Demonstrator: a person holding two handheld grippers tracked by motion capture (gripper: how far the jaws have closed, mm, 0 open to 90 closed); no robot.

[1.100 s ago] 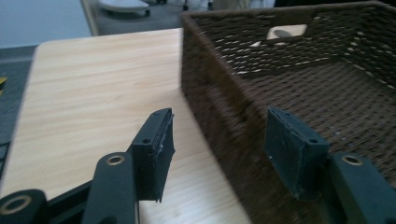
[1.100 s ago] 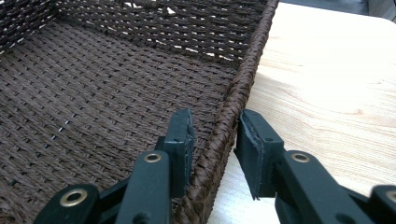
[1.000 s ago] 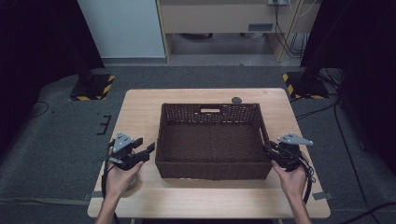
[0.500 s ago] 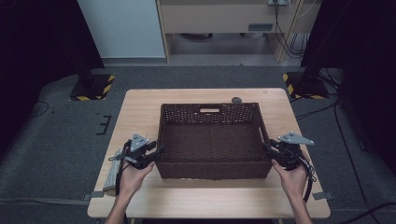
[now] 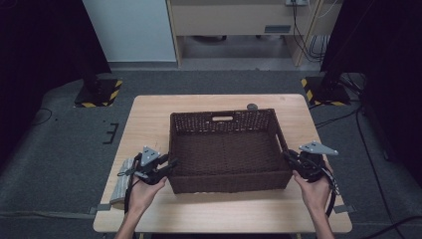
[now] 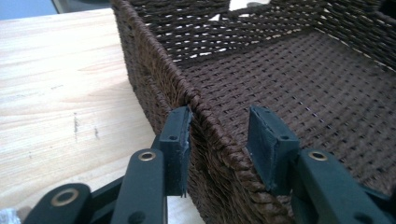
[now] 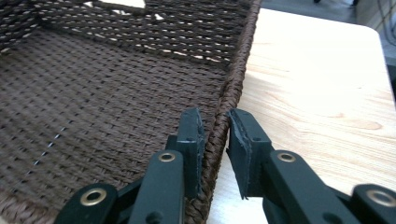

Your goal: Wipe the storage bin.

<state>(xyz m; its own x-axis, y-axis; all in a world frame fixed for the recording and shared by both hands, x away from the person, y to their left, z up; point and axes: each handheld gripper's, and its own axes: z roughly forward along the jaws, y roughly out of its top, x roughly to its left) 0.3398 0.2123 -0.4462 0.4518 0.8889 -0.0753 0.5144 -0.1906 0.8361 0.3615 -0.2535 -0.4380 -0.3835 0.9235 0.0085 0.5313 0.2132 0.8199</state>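
Wooden desk (image 5: 149,124) carries a brown wicker basket (image 5: 226,149) at its middle, the landmark for all else. At the basket's left wall, near its front corner, the left claw (image 6: 219,135) straddles the rim with its jaws apart, one outside touching the weave, the other inside and clear of it. At the basket's right wall the right claw (image 7: 215,135) sits over the rim, jaws nearly together and clamped on the wall. Behind the basket's far wall lies a small dark round object (image 5: 252,106). Left of the left claw rests a grey cloth-like bundle (image 5: 122,179).
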